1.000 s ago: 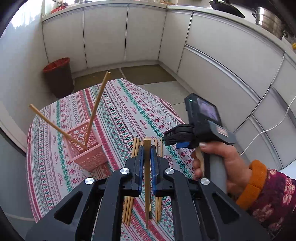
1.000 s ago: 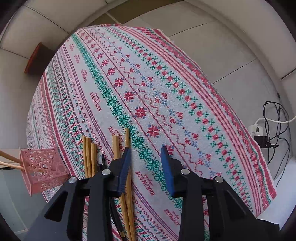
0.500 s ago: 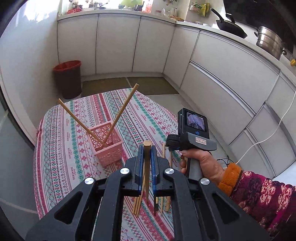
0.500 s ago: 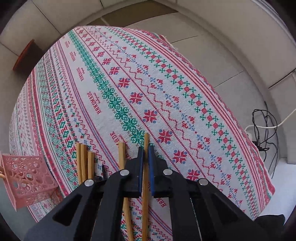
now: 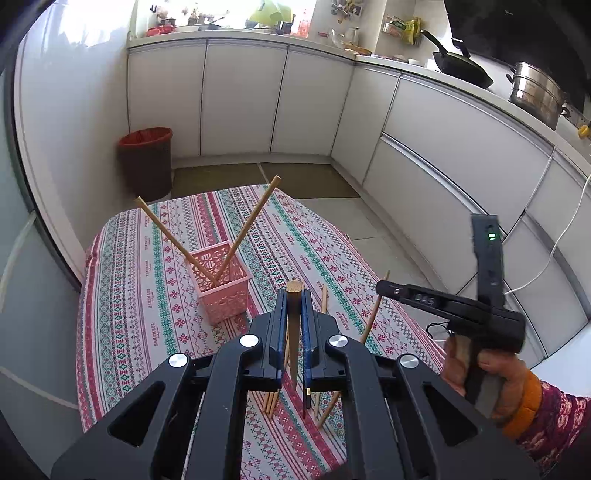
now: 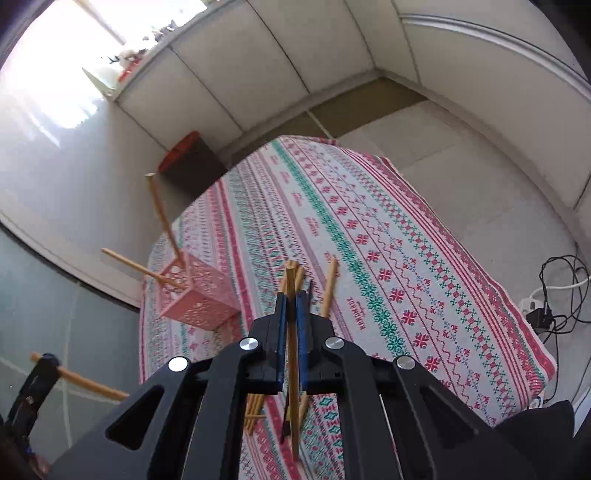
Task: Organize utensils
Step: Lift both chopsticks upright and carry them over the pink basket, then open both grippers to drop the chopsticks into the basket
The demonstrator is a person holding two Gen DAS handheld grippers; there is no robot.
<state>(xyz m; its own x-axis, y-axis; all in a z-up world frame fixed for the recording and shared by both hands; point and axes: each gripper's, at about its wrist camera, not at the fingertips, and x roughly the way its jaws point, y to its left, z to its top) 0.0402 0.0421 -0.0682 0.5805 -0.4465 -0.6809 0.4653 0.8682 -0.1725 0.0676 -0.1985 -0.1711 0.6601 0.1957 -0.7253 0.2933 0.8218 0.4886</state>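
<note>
Left claw [image 5: 294, 314] clamped on a round-ended wooden chopstick [image 5: 294, 325], right claw [image 6: 291, 314] clamped on a slim wooden chopstick [image 6: 293, 369], pink perforated plastic basket [image 5: 221, 291] holding two chopsticks, patterned-cloth surface [image 5: 147, 295].

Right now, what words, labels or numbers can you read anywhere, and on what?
"HANDMADE": woven in red, repeated along the stripes of the tablecloth.
Small grey marking on the side of the right gripper: too blurred to read.
Packets on the kitchen counter: too small to read.
Nothing else legible.
</note>
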